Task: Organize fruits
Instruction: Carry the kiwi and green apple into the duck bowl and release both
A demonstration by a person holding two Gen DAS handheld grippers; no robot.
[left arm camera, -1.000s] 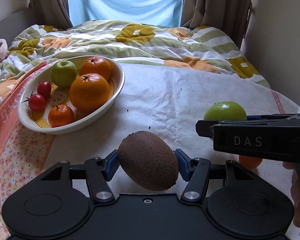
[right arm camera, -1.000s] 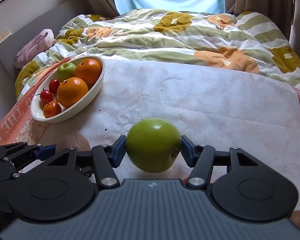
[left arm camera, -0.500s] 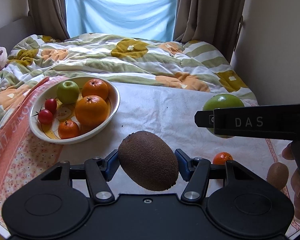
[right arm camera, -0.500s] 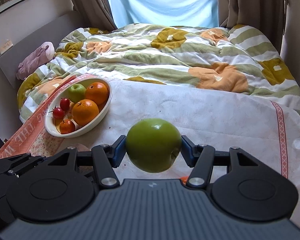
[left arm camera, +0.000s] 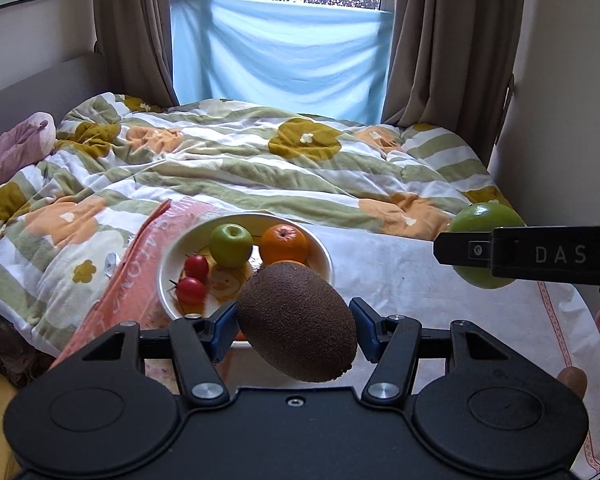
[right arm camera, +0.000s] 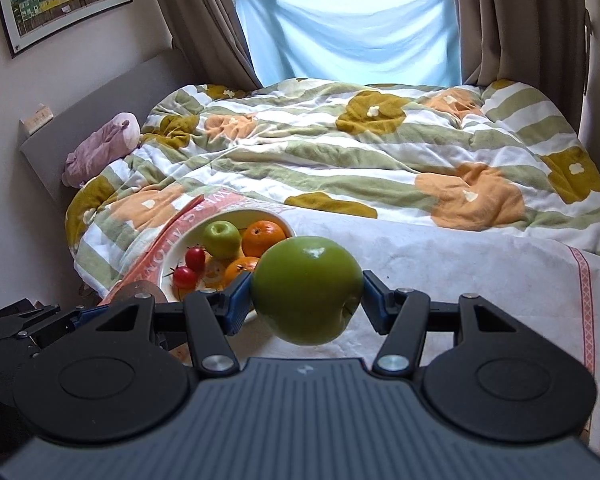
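Note:
My left gripper (left arm camera: 294, 322) is shut on a brown kiwi (left arm camera: 296, 322), held in the air above the near edge of the white cloth. My right gripper (right arm camera: 307, 296) is shut on a green apple (right arm camera: 306, 290), also raised; that apple (left arm camera: 486, 216) and the right gripper's finger show at the right of the left wrist view. Ahead and to the left sits a white oval bowl (left arm camera: 168, 264) with a green apple (left arm camera: 231, 244), oranges (left arm camera: 284, 244) and two red cherry tomatoes (left arm camera: 192, 280). The same bowl (right arm camera: 180, 240) lies left of my right gripper.
A white cloth (left arm camera: 420, 272) covers the near part of the bed, with an orange-patterned towel (left arm camera: 132, 264) at its left. Beyond lies a rumpled flowered duvet (right arm camera: 360, 152). A second kiwi (left arm camera: 574, 380) peeks out at the right edge by a hand. Curtains and a window stand behind.
Both grippers have risen with their fruit, so the bed and bowl look smaller and farther below. The bowl has shifted toward the middle of both views.

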